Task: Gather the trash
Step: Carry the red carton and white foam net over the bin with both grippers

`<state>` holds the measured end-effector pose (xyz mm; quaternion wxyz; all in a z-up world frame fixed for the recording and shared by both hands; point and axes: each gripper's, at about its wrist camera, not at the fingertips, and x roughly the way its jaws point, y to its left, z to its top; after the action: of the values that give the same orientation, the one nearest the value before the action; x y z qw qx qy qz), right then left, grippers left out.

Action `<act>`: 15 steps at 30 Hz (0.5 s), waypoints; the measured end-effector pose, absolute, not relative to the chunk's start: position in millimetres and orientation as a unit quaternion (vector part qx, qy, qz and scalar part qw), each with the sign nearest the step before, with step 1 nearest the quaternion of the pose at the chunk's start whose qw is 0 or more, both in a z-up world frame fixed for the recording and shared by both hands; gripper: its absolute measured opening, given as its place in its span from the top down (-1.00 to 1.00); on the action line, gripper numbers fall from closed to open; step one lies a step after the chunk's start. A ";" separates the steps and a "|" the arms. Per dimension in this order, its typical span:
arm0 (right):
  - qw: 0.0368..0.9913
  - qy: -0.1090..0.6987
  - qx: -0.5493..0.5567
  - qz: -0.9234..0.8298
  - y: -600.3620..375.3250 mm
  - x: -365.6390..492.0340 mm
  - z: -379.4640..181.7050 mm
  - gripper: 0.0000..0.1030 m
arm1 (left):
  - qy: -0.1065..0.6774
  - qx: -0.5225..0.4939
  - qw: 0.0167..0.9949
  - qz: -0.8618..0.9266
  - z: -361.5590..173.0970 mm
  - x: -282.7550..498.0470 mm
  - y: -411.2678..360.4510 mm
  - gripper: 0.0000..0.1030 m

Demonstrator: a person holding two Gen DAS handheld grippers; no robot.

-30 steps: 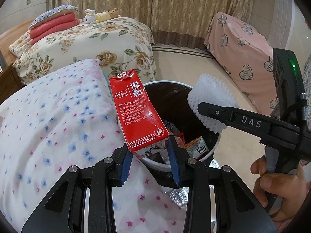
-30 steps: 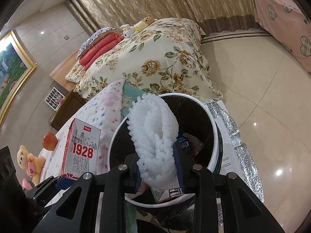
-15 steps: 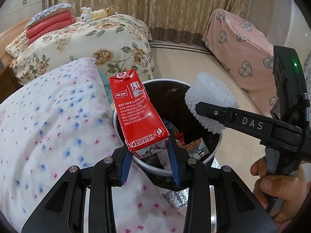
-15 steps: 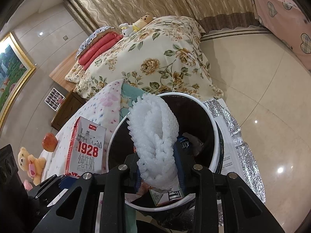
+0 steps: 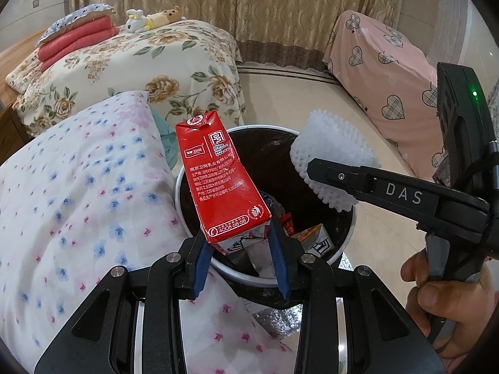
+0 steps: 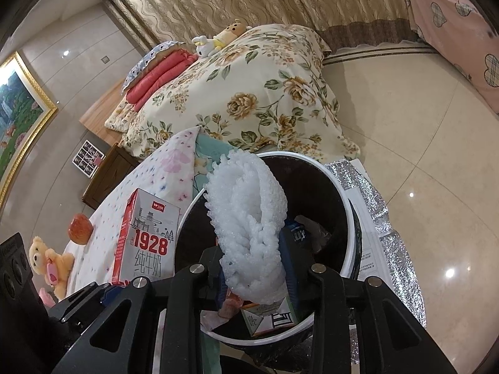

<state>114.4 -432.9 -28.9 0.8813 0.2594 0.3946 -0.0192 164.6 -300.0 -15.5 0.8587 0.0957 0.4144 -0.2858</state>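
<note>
My left gripper [image 5: 240, 252] is shut on a red milk carton [image 5: 218, 180] and holds it upright over the near-left rim of a white trash bin [image 5: 347, 237] with a black liner. The carton also shows in the right wrist view [image 6: 146, 237]. My right gripper [image 6: 254, 265] is shut on a white foam net sleeve [image 6: 249, 224] above the bin [image 6: 354, 215]. The sleeve shows in the left wrist view [image 5: 330, 155], held by the right gripper [image 5: 315, 171] over the bin's right side. Cartons and wrappers lie inside the bin.
A bed with a dotted white cover [image 5: 71, 193] touches the bin's left side. A floral bed [image 5: 140, 62] stands behind. A pink heart-print cover [image 5: 383, 71] is at the right. Silver foil [image 6: 386, 240] lies on the floor. An apple [image 6: 80, 224] and a teddy [image 6: 46, 258] lie on the bed.
Both grippers have shifted slightly toward the bin, still holding the carton and the foam sleeve. The bin sits a little more under them.
</note>
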 end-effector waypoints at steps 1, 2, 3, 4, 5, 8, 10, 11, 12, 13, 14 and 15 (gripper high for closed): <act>0.881 0.395 0.259 -0.020 -432.9 114.5 -28.8 0.38 | 0.416 0.094 0.858 -0.286 -15.8 165.5 -300.0 0.36; 0.881 0.395 0.259 -0.020 -433.0 114.6 -28.7 0.38 | 0.416 0.094 0.858 -0.286 -15.8 166.1 -300.3 0.36; 0.881 0.395 0.259 -0.020 -433.3 114.8 -29.1 0.38 | 0.416 0.096 0.858 -0.286 -15.8 166.6 -300.7 0.36; 0.881 0.395 0.261 -0.020 -433.6 114.8 -29.4 0.38 | 0.415 0.096 0.858 -0.286 -15.8 166.7 -300.9 0.36; 0.880 0.395 0.262 -0.020 -434.3 115.9 -29.7 0.38 | 0.415 0.096 0.858 -0.286 -15.8 166.6 -301.3 0.36; 0.880 0.395 0.262 -0.020 -434.8 116.1 -30.0 0.38 | 0.416 0.097 0.858 -0.285 -16.2 166.9 -301.6 0.36; 0.880 0.396 0.263 -0.019 -434.7 116.2 -29.9 0.37 | 0.419 0.096 0.857 -0.284 -16.9 167.9 -301.6 0.36; 0.879 0.396 0.264 -0.019 -435.5 116.6 -30.7 0.36 | 0.419 0.096 0.857 -0.283 -17.3 168.0 -301.3 0.36; 0.879 0.396 0.264 -0.018 -434.9 116.3 -30.5 0.36 | 0.420 0.096 0.858 -0.281 -17.4 168.1 -301.0 0.36; 0.879 0.396 0.264 -0.018 -435.7 116.7 -31.2 0.36 | 0.420 0.096 0.857 -0.282 -17.6 168.8 -301.1 0.36; 0.879 0.396 0.264 -0.018 -435.8 117.0 -31.3 0.36 | 0.421 0.096 0.857 -0.281 -17.5 169.0 -301.3 0.35; 0.879 0.396 0.263 -0.019 -435.1 116.6 -31.0 0.36 | 0.421 0.096 0.857 -0.281 -17.5 169.3 -301.0 0.35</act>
<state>116.6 -435.1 -31.0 0.8795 0.2635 0.3959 -0.0188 169.3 -301.0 -17.5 0.8569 0.0964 0.4214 -0.2808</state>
